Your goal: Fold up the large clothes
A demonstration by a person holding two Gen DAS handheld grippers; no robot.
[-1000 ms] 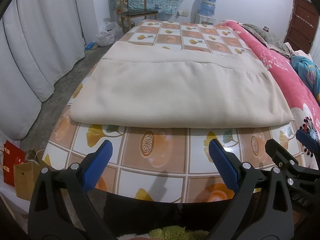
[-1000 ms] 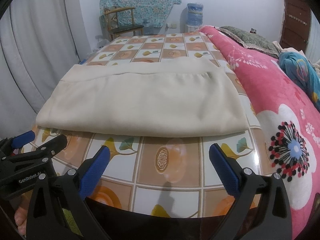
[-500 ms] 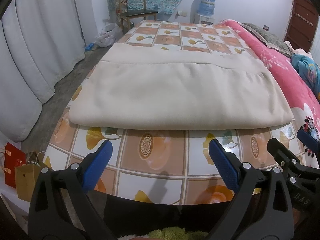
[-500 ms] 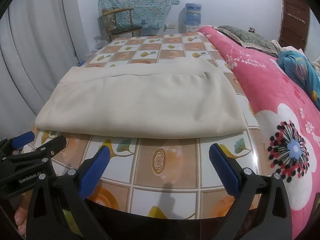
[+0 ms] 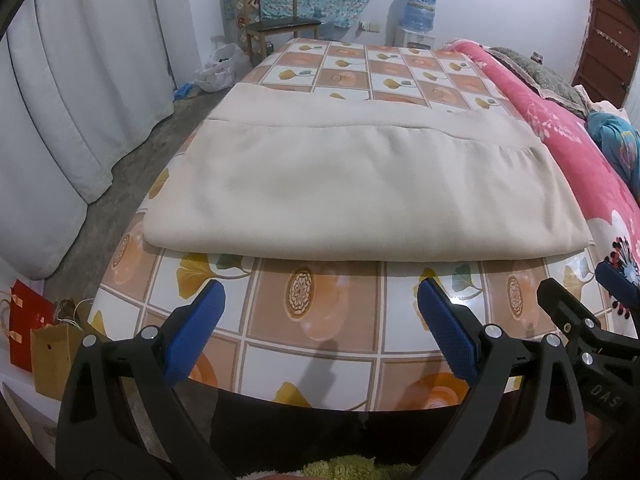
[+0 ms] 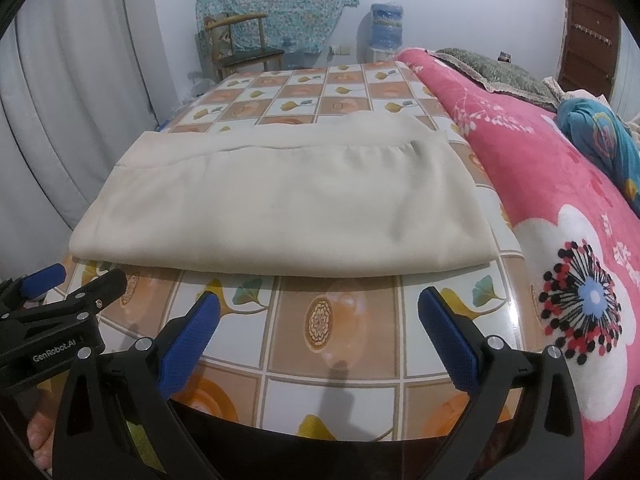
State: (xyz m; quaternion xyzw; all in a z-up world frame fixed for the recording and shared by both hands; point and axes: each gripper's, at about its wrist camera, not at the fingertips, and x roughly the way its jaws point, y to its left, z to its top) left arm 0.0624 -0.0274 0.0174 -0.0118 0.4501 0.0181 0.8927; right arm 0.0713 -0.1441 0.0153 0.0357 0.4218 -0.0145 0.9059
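A large beige garment (image 5: 360, 184) (image 6: 280, 208) lies folded flat on a table with a tiled orange leaf-print cover (image 5: 320, 320) (image 6: 336, 320). An upper layer with a gathered hem sits over a lower layer that sticks out at the far side. My left gripper (image 5: 320, 320) hovers open over the table's near edge, short of the fold, with nothing between its blue pads (image 5: 196, 328). My right gripper (image 6: 320, 324) is open too, beside it at the same edge. Each gripper also shows in the other's view: the right gripper (image 5: 592, 312) and the left gripper (image 6: 72, 288).
A pink flowered blanket (image 6: 560, 208) covers the bed to the right, with a teal bundle (image 6: 596, 132) on it. White curtains (image 5: 80, 100) hang at left above a grey floor. A wooden chair (image 5: 276, 24) and water dispenser (image 5: 418, 12) stand at the far wall. Paper bags (image 5: 36, 332) sit at lower left.
Both grippers have drifted slightly, so the garment sits a touch differently in view. The garment has not moved and both jaws stay open.
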